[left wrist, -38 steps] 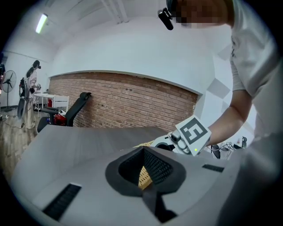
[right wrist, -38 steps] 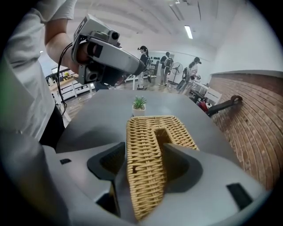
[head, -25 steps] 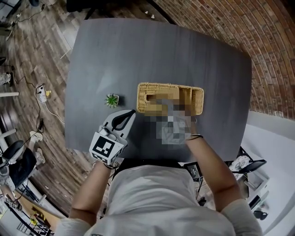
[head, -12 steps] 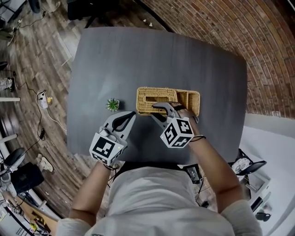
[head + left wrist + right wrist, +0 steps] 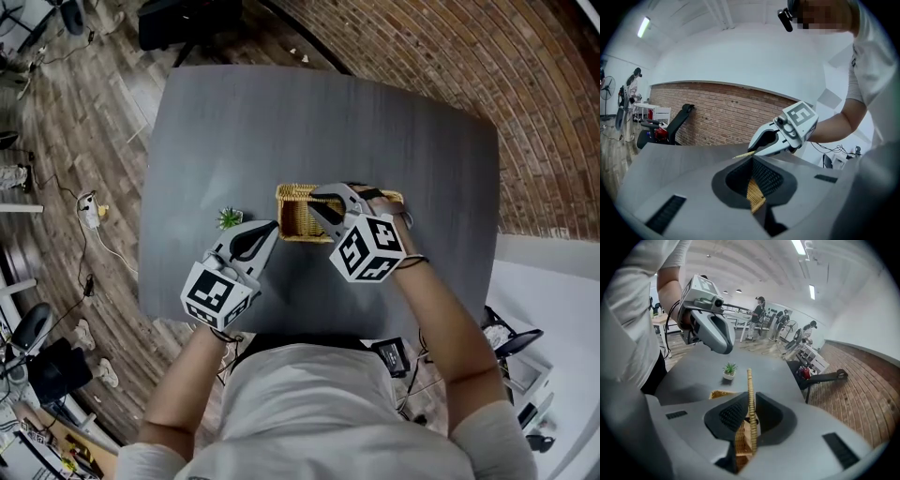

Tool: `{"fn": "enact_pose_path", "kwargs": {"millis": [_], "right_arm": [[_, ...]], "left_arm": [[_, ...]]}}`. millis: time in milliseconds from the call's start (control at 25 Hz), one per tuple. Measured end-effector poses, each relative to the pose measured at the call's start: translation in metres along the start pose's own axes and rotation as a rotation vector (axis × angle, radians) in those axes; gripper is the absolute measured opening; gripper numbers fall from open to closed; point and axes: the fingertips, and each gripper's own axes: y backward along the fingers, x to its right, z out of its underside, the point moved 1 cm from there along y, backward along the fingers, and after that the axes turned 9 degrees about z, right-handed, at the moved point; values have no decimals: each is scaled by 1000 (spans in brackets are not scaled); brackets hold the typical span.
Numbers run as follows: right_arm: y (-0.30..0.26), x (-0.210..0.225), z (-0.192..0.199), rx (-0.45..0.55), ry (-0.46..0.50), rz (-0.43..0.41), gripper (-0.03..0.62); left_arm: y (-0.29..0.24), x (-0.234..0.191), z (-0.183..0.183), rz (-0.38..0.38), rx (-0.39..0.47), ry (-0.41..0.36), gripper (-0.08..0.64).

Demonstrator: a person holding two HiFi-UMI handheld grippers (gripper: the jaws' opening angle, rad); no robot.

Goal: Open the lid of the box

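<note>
On grey table (image 5: pixel 281 122): wicker box (image 5: pixel 298 220), lid (image 5: pixel 750 385) tilted up in right tongs (image 5: pixel 317 202).

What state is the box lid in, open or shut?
Open: the lid is tilted up off the box, pinched in the right gripper, whose jaws have just been closing on it.

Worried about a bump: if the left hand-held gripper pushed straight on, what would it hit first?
The wicker box: the left hand-held gripper pinches its rim. Beyond, probably the right hand-held gripper, jaws just closing on the lid; depth unclear.
</note>
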Motion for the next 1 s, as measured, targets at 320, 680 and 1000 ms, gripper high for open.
{"fn": "enact_pose_path", "kwargs": {"millis": [320,680,1000], "right_arm": [[-13,39,0,2,-8,17,56],[-31,67,7,4,-44,24,64],[-35,72,8,1,-43,20,66]], "left_arm": [[-13,-16,-9,-27,9,-10,12],[-26,-22,-9,-26,-2,-5,12],[-25,-23,-7,-28,-4,0,12]]}}
